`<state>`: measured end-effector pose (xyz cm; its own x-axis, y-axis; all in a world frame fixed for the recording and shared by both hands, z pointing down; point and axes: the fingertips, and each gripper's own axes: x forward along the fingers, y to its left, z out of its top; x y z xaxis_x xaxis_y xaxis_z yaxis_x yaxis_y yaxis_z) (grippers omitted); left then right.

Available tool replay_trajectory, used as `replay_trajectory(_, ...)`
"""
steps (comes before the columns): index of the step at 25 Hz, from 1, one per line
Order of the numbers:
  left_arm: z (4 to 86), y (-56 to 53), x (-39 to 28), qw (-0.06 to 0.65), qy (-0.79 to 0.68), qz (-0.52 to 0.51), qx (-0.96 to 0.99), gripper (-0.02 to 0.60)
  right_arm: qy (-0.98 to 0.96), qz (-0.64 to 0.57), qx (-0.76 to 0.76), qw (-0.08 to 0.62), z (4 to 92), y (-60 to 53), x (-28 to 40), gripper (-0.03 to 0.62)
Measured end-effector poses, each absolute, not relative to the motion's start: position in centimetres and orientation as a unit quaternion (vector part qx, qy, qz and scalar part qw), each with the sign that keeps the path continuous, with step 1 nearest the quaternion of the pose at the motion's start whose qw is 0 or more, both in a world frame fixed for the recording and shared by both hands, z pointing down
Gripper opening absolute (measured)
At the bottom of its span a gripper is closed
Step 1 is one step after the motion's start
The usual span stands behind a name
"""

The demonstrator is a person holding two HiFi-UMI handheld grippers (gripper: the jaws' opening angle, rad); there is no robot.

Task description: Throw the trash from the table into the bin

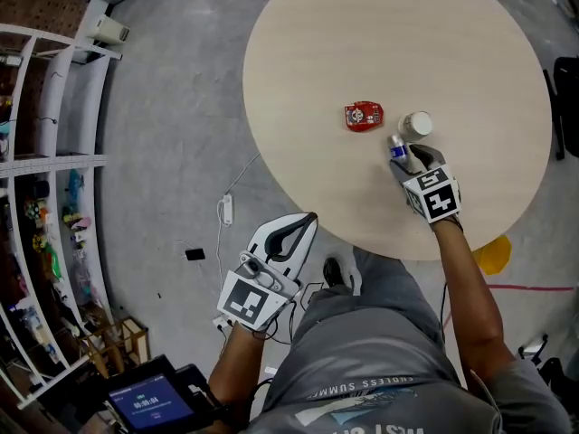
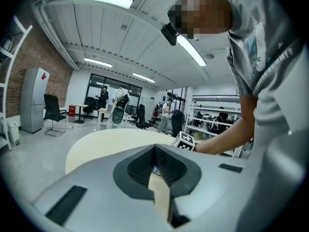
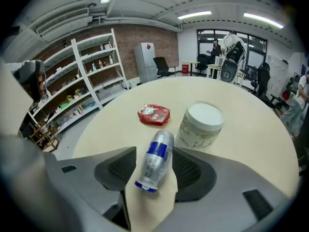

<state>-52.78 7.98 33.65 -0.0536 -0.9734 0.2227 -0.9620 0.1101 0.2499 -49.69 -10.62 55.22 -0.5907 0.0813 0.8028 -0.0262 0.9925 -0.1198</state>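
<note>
A small silver bottle with a blue band (image 1: 396, 146) lies on its side on the round pale table (image 1: 362, 25). My right gripper (image 1: 405, 155) is angled down over it. In the right gripper view the bottle (image 3: 155, 164) lies between the open jaws (image 3: 153, 154), its cap end towards me, and the pads are not pressing on it. A white lidded tub (image 1: 417, 125) (image 3: 202, 124) stands just beyond the bottle. Left of the tub lies a red packet (image 1: 364, 116) (image 3: 154, 114). My left gripper (image 1: 308, 220) (image 2: 155, 151) hangs off the table's near edge, shut and empty.
White shelving (image 1: 45, 152) full of small items lines the left side. A white power strip with a cable (image 1: 226, 210) lies on the grey floor. A yellow object (image 1: 493, 253) shows under the table's near right edge. No bin is in view.
</note>
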Motion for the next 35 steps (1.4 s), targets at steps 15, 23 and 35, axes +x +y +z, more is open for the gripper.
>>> replay_trajectory(15,29.4,9.7,-50.4,0.130,-0.725,-0.008,0.676,0.041,-0.906,0.041,0.015,0.421,51.4,-10.2,-47.3,0.196)
replay_trajectory(23,23.7,12.1,-47.8,0.056,-0.712,-0.010,0.700,0.041,-0.950,0.003,0.032,0.309,37.7,-6.3,-45.5,0.196)
replay_trajectory(35,13.6,17.2,-39.5,-0.070,-0.660,-0.027,0.748,0.041,-0.976,-0.092,0.091,0.174,18.0,3.5,-33.5,0.196)
